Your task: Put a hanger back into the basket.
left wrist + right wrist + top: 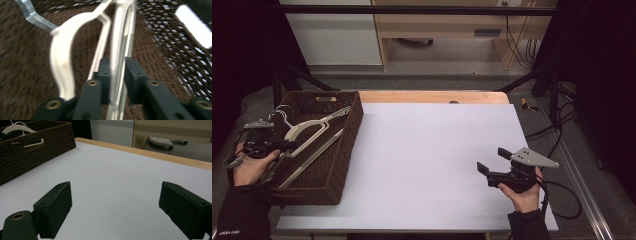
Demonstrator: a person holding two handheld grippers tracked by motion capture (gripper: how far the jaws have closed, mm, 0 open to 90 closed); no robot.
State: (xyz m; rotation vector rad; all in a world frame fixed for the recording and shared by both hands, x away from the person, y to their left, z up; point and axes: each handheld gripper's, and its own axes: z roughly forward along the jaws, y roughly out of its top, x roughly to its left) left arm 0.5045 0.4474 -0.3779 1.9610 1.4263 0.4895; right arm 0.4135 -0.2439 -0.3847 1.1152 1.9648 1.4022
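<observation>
Inspector A: Position of the left gripper?

Inspector B: It is inside the brown woven basket at the left edge of the table, held by the person's left hand. In the left gripper view its jaws sit on either side of the straight bar of a white hanger. The pads lie just beside the bar; the picture is blurred, and whether they press on it cannot be told. The jaws are nearly together, with only the bar between them.

Inspector A: Where does the hanger lie?

Inspector B: In the basket, running lengthwise. In the high view its wire hook is at the far left and its curved shoulder is tilted above the basket floor. A second long pale bar lies beside it, nearer the basket's right wall.

Inspector A: And the right gripper?

Inspector B: It is held in the right hand above the white tabletop, well apart from the basket, pointing left toward it. Its jaws are spread wide with nothing between them; the right gripper view shows bare white surface in the gap.

Inspector A: Anything else noted?

Inspector B: A wooden strip borders the far edge of the white top. In the right gripper view the basket's end wall has a handle slot.
</observation>
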